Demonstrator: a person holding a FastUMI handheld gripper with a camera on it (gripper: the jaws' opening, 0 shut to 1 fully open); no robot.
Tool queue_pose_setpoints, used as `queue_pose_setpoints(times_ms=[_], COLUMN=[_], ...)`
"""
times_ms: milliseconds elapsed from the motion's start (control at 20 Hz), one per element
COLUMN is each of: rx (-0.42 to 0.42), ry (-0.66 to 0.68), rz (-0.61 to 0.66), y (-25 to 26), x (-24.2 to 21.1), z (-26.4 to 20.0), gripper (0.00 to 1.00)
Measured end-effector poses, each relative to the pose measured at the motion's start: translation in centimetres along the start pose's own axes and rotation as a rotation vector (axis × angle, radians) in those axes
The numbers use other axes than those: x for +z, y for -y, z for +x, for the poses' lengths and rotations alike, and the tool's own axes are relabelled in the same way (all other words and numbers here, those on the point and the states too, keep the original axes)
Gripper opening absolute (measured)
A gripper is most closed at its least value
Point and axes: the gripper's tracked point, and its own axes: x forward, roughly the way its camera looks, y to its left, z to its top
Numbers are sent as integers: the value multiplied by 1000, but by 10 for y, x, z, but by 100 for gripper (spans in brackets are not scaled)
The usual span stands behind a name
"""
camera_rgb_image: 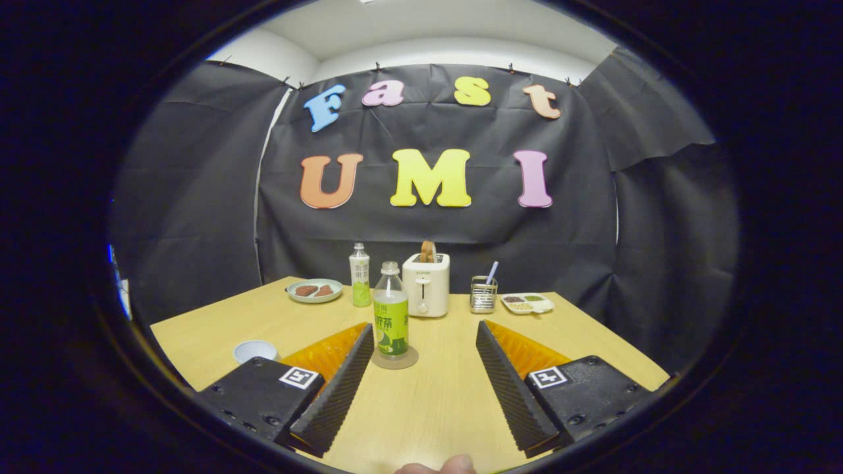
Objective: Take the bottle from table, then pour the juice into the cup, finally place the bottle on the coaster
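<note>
Tool (421,332) released, fingers spread wide, gripping nothing. Bottle (390,309) upright on coaster (395,360) mid-desk (435,408), just ahead of fingers. Cup (255,350) near left desk edge.

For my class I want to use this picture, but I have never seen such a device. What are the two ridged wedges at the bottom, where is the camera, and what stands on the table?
The camera rides on a hand-held tool, a pair of tongs that a person carries; it looks forward along the two fingers, which are the ridged wedges. They stand wide apart and hold nothing. On the wooden table, just ahead of the fingers, a bottle with a green label stands upright on a round coaster. Beside the one finger sits a small pale cup. Farther back are a second bottle, a plate with food, a white toaster with bread in it, a small wire holder and a divided tray. A fingertip of the person peeks in at the very bottom.
</note>
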Motion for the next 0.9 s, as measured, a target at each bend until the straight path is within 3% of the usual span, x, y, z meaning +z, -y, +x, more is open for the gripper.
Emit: queue_pose_setpoints(times_ms=[500, 900], rx=[-85, -121], ry=[65, 50], rz=[-21, -18], y=[33, 46], x=[-9, -22], z=[-69, -73], gripper=[100, 100])
